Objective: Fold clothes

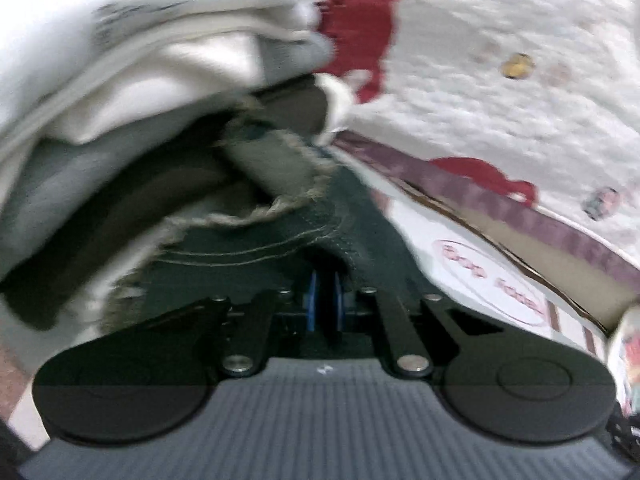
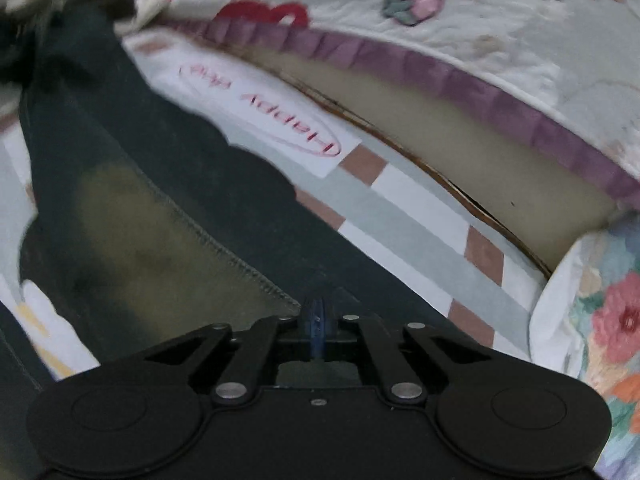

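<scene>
A dark denim garment (image 1: 256,240) with a frayed pale hem lies right in front of my left gripper (image 1: 326,300). The blue pads (image 1: 311,300) stand almost together, pinching the denim's stitched edge, which drapes over their tips. In the right wrist view the same dark garment (image 2: 168,152) stretches from the upper left down to my right gripper (image 2: 318,318). Its jaws are shut on the cloth where a stitched seam (image 2: 224,252) ends. A faded olive patch (image 2: 132,240) shows on the fabric. Both views are blurred.
Folded white and grey clothes (image 1: 120,64) are stacked at the upper left. A white quilt with red shapes (image 1: 500,80) and a purple frill (image 2: 480,92) lies behind. Beneath is a checked sheet (image 2: 400,216) with a pink oval print. A floral cushion (image 2: 600,320) sits at right.
</scene>
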{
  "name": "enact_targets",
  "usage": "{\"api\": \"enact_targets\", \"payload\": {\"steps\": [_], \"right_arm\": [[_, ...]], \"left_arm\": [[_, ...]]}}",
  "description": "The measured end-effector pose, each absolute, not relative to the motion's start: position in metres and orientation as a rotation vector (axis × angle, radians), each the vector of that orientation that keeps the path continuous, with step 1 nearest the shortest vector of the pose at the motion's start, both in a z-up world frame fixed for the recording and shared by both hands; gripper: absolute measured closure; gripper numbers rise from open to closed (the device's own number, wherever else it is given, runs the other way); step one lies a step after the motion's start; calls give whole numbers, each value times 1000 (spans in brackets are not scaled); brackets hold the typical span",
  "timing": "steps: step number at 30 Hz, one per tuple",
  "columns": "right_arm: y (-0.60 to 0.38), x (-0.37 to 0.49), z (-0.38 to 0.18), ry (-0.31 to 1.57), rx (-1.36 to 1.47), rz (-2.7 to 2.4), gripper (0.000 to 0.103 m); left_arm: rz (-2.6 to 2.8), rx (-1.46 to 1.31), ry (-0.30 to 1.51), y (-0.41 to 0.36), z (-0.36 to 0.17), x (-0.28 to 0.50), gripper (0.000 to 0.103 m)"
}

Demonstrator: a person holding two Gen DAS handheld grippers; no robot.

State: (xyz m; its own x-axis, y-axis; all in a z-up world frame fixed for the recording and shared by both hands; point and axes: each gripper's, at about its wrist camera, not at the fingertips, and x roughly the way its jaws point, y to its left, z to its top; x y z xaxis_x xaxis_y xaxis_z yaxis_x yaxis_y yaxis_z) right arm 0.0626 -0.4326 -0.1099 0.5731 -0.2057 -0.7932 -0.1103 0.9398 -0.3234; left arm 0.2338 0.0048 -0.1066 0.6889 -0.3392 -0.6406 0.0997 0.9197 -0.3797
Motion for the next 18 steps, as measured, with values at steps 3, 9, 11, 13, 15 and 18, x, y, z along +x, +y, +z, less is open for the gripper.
{"api": "enact_targets", "payload": {"steps": [3, 9, 11, 13, 15, 18], "right_arm": [[-428, 72, -116, 984, -386, -71, 70], [-451, 82, -128, 1013, -392, -217, 64], [-470, 76, -131, 1022, -325, -291, 64], [-486, 64, -129, 1009, -224, -324, 65], [-501, 51, -126, 986, -113, -342, 67], [-521, 32, -122, 944, 52, -371, 86]], "left_arm": [[-226, -201, 688, -13, -101, 229, 91], [-127, -73, 506, -12, -80, 224, 60], [-138, -92, 464, -3, -72, 223, 57], [-215, -91, 485, -4, -70, 234, 54], [-304, -86, 556, -8, -77, 251, 51], [-336, -125, 644, -12, -93, 269, 52]]}}
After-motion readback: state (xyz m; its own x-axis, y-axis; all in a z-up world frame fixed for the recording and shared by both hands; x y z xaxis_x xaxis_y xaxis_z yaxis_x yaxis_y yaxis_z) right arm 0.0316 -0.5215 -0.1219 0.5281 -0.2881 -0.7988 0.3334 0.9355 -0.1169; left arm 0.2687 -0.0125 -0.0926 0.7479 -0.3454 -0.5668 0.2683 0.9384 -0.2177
